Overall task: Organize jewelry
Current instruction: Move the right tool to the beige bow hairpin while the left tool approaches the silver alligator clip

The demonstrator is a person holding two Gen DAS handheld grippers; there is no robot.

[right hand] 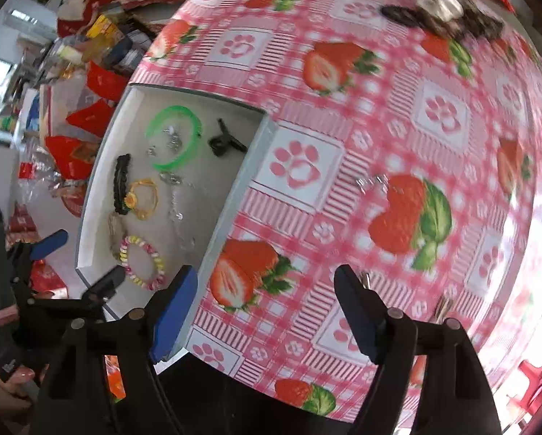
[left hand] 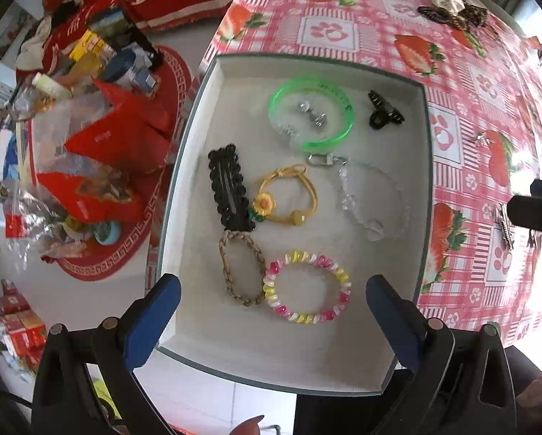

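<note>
The left tool [left hand: 272, 310] is pointing down over the white box [left hand: 425, 217], and its two blue pads are standing wide apart with nothing between them. Just below it, near the box's near edge, the pink and yellow bead bracelet [left hand: 307, 286] is lying flat on the box floor, so it looks like it is being left there on purpose. The box is sitting at the left edge of the surface [right hand: 397, 145], which is wearing a pink strawberry cloth. The jewelry is being kept together inside the box so it is not getting lost: a green bangle [left hand: 310, 112] at the far side, a black claw clip [left hand: 383, 110] beside it, a black hair clip [left hand: 229, 188], a yellow flower hair tie [left hand: 285, 195], a braided tan loop [left hand: 240, 268] and a clear bracelet [left hand: 372, 199] that is hard to see against the white. The right tool [right hand: 267, 308] is hanging over the cloth next to the box, open and holding nothing. A small silver piece [right hand: 374, 181] is still lying out on the cloth, and so is a dark pile of hair things [right hand: 445, 11] at the far edge, too blurry to tell apart. Something shiny is peeking out behind the right tool's pad, mostly hidden.
</note>
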